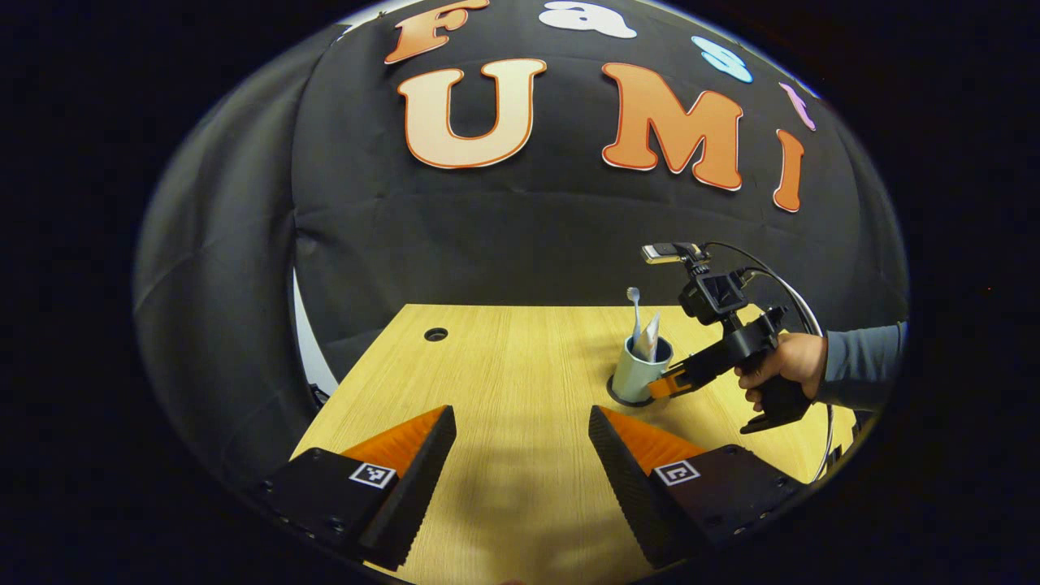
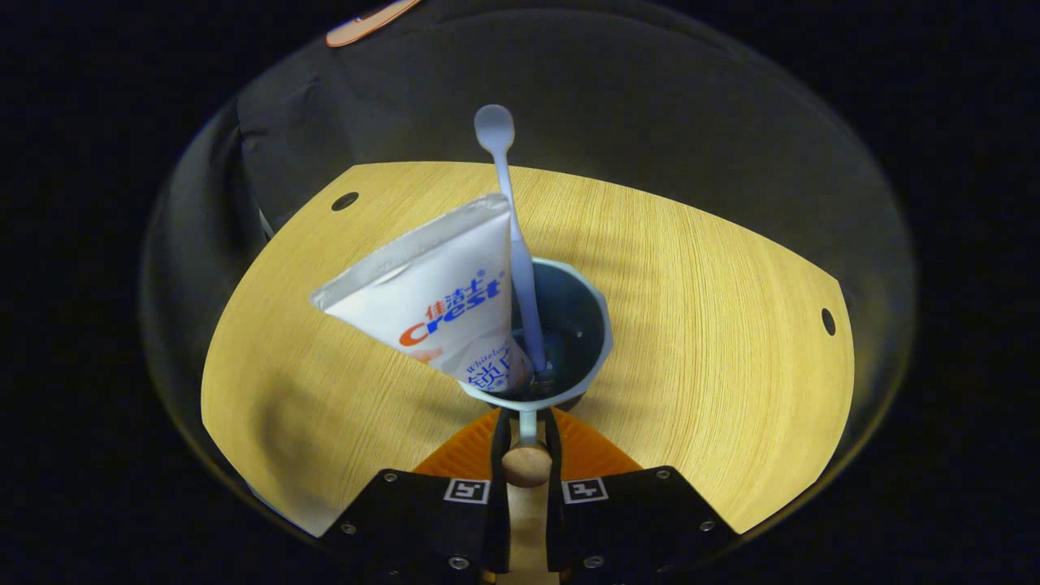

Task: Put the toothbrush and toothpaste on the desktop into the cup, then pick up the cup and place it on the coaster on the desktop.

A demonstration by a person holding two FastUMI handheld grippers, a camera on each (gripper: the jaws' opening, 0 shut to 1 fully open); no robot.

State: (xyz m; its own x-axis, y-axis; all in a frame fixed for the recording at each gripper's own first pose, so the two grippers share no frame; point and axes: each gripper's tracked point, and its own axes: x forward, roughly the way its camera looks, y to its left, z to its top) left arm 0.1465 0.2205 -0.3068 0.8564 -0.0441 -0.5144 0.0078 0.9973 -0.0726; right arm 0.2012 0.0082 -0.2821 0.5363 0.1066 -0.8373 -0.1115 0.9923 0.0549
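Observation:
A pale blue cup (image 1: 638, 374) stands on the wooden table (image 1: 504, 349), right of the middle, and a dark round coaster (image 1: 617, 397) shows around its base. A toothbrush (image 1: 634, 305) and a white toothpaste tube (image 1: 650, 340) stick up out of it. A hand (image 1: 784, 361) holds my right gripper (image 1: 662, 383) at the cup's side. In the right gripper view, the cup (image 2: 597, 325) is close in front, with toothpaste (image 2: 439, 309) leaning left and toothbrush (image 2: 512, 219) upright; my right gripper (image 2: 526, 426) is shut on the cup's handle. My left gripper (image 1: 520, 414) is open over bare table.
The table has a cable hole at its far left (image 1: 435, 334), and the right gripper view shows two cable holes (image 2: 344, 201) (image 2: 828, 321) near the corners. The black cloth wall stands right behind the table's far edge. A cable loops from the right gripper (image 1: 800, 305).

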